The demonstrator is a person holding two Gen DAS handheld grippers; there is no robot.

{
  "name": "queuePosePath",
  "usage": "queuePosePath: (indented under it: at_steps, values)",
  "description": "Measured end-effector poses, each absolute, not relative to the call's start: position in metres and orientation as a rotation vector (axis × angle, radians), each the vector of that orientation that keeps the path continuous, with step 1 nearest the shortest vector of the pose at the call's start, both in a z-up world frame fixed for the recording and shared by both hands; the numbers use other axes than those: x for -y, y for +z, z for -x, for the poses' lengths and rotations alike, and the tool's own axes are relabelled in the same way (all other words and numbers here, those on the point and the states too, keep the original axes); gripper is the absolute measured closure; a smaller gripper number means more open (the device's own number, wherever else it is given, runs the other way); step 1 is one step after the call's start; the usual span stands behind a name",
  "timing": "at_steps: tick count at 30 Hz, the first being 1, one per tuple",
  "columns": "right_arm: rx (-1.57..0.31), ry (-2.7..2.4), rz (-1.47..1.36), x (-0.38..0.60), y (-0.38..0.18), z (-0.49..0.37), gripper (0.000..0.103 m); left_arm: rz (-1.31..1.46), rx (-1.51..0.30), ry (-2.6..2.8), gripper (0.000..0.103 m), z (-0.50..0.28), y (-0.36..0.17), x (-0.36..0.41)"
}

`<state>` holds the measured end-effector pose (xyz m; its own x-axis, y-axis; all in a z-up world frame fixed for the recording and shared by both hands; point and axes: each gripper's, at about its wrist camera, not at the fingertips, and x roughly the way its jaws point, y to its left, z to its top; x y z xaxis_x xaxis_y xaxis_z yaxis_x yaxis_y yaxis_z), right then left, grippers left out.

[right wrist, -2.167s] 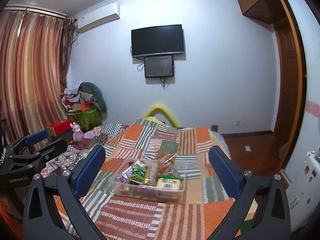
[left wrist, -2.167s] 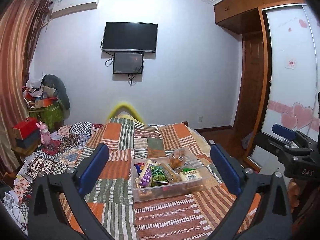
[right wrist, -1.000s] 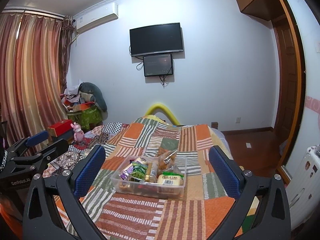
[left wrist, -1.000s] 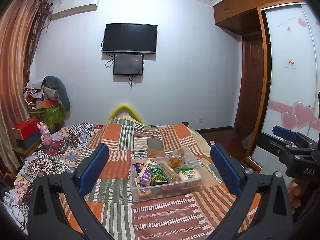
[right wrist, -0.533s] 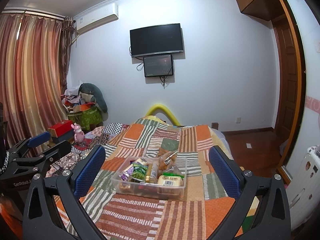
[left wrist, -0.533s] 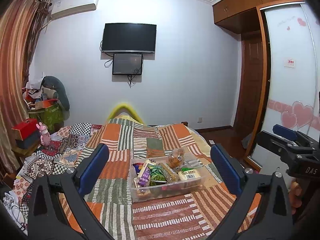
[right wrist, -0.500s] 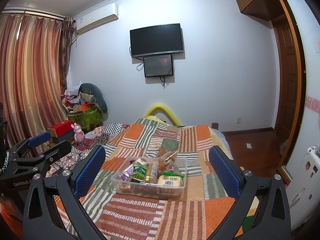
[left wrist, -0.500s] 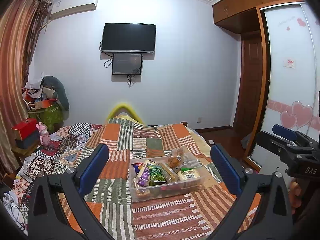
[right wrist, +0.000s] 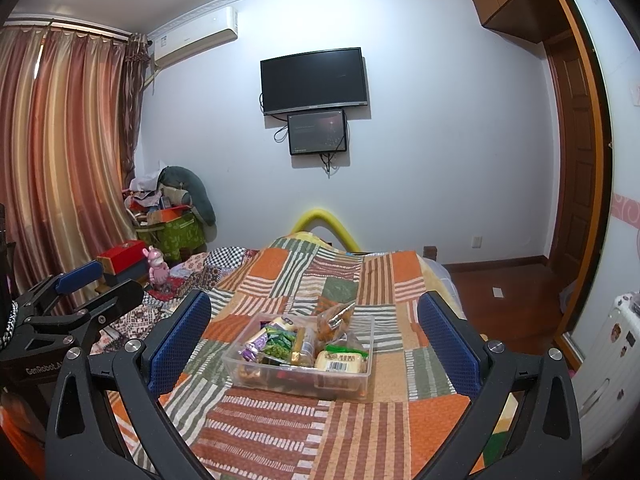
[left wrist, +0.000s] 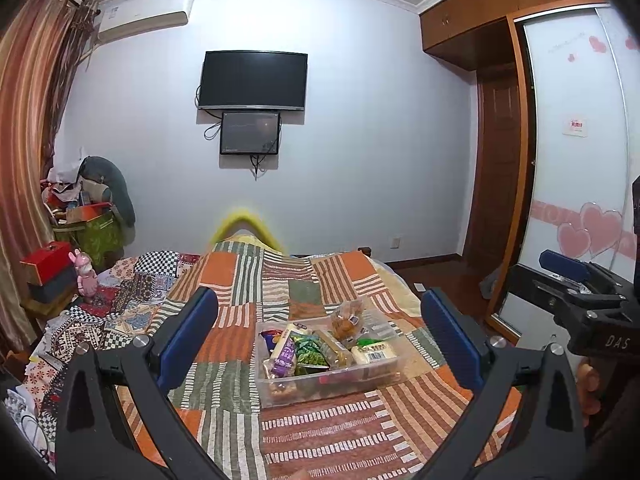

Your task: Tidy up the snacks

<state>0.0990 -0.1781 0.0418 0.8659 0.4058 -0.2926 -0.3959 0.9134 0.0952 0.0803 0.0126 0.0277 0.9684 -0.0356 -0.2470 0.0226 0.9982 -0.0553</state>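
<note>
both grippers spread wide above snack bin (left wrist: 320, 380) on quilt (left wrist: 248, 280)

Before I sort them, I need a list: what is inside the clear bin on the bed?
The clear bin holds a purple packet, green packet and barcoded pale bar. Lower items are covered.

A clear plastic bin (left wrist: 336, 384) (right wrist: 280, 380) sits flat on the patchwork bedspread (left wrist: 320, 432), filled with packaged snacks. A white packet with a barcode label (left wrist: 374, 352) (right wrist: 340, 361) lies at its right end. A green bag (left wrist: 310, 356) (right wrist: 278, 346) rests in the middle, a purple-and-white packet (left wrist: 282, 356) to its left. A clear bag of golden-brown pastries (left wrist: 346, 318) (right wrist: 334, 320) stands tilted at the far side, rising above the rim.
</note>
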Motion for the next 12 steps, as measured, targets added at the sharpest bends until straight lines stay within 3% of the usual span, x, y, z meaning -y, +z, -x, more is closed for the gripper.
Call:
queuePosePath:
  at_steps: [12]
  values:
    - [-0.322,0.420,-0.035,0.1780,0.0399,-0.0989,0.000,0.060,-0.255,-0.041,0.000,-0.0807,0.0262,-0.0113]
